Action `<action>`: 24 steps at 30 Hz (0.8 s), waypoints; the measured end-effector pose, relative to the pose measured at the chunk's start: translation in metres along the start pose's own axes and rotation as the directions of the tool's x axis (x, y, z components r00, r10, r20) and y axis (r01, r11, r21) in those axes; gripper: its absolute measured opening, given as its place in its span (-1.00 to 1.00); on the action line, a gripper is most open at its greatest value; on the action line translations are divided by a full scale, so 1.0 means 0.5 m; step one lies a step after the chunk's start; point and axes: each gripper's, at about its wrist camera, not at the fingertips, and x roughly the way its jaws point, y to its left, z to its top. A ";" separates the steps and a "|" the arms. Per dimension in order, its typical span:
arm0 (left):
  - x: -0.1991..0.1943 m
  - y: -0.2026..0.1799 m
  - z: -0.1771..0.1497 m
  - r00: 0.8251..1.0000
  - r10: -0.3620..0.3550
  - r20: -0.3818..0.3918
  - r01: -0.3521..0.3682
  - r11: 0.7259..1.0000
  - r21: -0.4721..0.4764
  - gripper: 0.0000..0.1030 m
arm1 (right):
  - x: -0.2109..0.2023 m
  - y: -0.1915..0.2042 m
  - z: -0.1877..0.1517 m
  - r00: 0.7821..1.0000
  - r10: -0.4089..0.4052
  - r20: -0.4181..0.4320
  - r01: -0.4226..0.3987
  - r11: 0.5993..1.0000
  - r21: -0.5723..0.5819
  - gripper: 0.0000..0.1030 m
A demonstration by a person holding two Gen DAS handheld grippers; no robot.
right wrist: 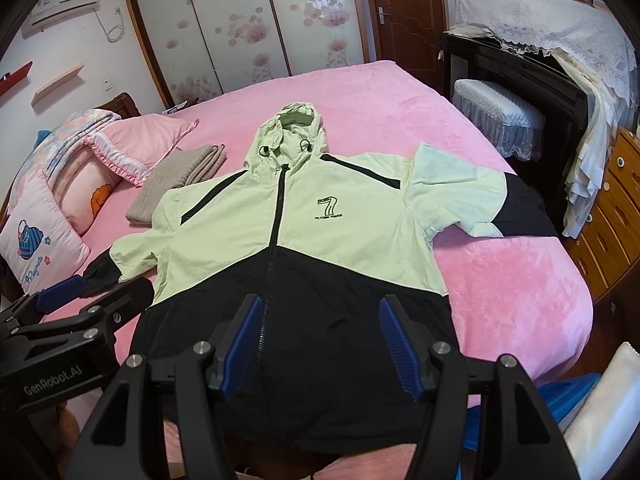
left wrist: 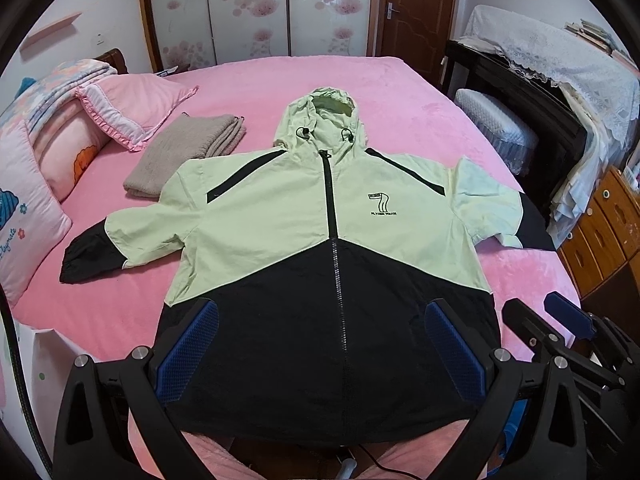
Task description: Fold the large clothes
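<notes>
- Jacket (left wrist: pixel 280 220) lies flat, front up and zipped, on the pink bed (left wrist: pixel 400 92); hood (left wrist: pixel 320 120) at the far end, black hem nearest the camera and reaching the bed's near edge.
- Long axis: hem-to-hood along the zipper (left wrist: pixel 332 208), running straight away from both tongs. Sleeves stick out crosswise.
- Left tongs (left wrist: pixel 320 320) released, jaws spread wide, nothing between the pads; seen above the black lower panel, straddling the zipper line. Contact with the cloth: cannot tell.
- Right tongs (right wrist: pixel 320 320) also released, jaws wide, empty; seen over the black panel with the zipper just inside the left-hand pad.
- In the left wrist view the right tongs sit at the hem's right corner; in the right wrist view the left tongs sit by the left black cuff (right wrist: pixel 100 272).
- Both tongs are at the hem end, side by side, pointing down toward the cloth and up the jacket.
- Left sleeve (left wrist: pixel 132 236) lies out flat toward the pillows (left wrist: pixel 132 108), near the left tongs. Right sleeve (right wrist: pixel 460 200) is already partly doubled back, its black part at the bed's far right edge, nearer the right tongs.
- Judgement: no fold done on the body yet; the likely next step is a sleeve or side brought in toward the zipper, each hand taking its own side.
- Folded brown blanket (left wrist: pixel 188 152) sits just beside the left shoulder; could get caught when that sleeve is swung in.
</notes>
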 end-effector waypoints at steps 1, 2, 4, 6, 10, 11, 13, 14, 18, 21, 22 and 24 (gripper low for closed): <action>0.000 -0.003 0.005 1.000 0.006 0.006 -0.006 1.000 0.003 0.99 | -0.001 -0.007 0.002 1.000 -0.004 0.005 0.004 1.000 0.002 0.19; 0.001 -0.005 0.009 1.000 0.009 0.012 -0.009 1.000 0.004 0.99 | -0.002 -0.014 0.006 1.000 -0.007 0.013 0.007 1.000 0.003 0.19; -0.003 -0.012 0.026 0.999 0.009 0.033 -0.009 1.000 0.010 0.99 | -0.008 -0.028 0.018 0.999 -0.015 0.031 0.015 1.000 0.005 0.19; -0.010 -0.018 0.041 0.998 -0.001 0.058 0.000 1.000 0.018 0.99 | -0.014 -0.039 0.029 0.997 -0.040 0.060 0.040 0.999 -0.001 0.19; -0.037 -0.054 0.086 0.989 0.001 0.145 -0.012 0.997 0.075 0.99 | -0.031 -0.066 0.065 0.987 -0.103 0.125 0.106 0.994 -0.014 0.19; -0.043 -0.066 0.100 0.986 0.007 0.164 -0.023 0.995 0.095 0.99 | -0.035 -0.077 0.077 0.983 -0.115 0.142 0.118 0.993 -0.013 0.19; -0.052 -0.096 0.127 0.979 0.014 0.202 -0.043 0.990 0.136 0.99 | -0.044 -0.099 0.101 0.975 -0.136 0.176 0.140 0.990 -0.006 0.19; -0.055 -0.110 0.144 0.976 0.017 0.216 -0.050 0.988 0.149 0.99 | -0.049 -0.114 0.115 0.969 -0.154 0.194 0.157 0.988 0.002 0.19; -0.062 -0.166 0.205 0.972 -0.033 0.233 -0.009 0.984 0.177 0.99 | -0.068 -0.186 0.177 0.950 -0.186 0.252 0.174 0.982 0.070 0.19; -0.063 -0.216 0.255 0.964 -0.083 0.252 0.032 0.979 0.201 0.99 | -0.087 -0.253 0.226 0.926 -0.227 0.301 0.192 0.971 0.142 0.19; -0.062 -0.230 0.264 0.960 -0.085 0.267 0.030 0.978 0.206 0.99 | -0.090 -0.274 0.240 0.920 -0.238 0.312 0.197 0.967 0.160 0.19; -0.055 -0.272 0.289 0.947 -0.081 0.311 0.011 0.975 0.220 0.99 | -0.093 -0.324 0.267 0.911 -0.261 0.320 0.206 0.959 0.195 0.19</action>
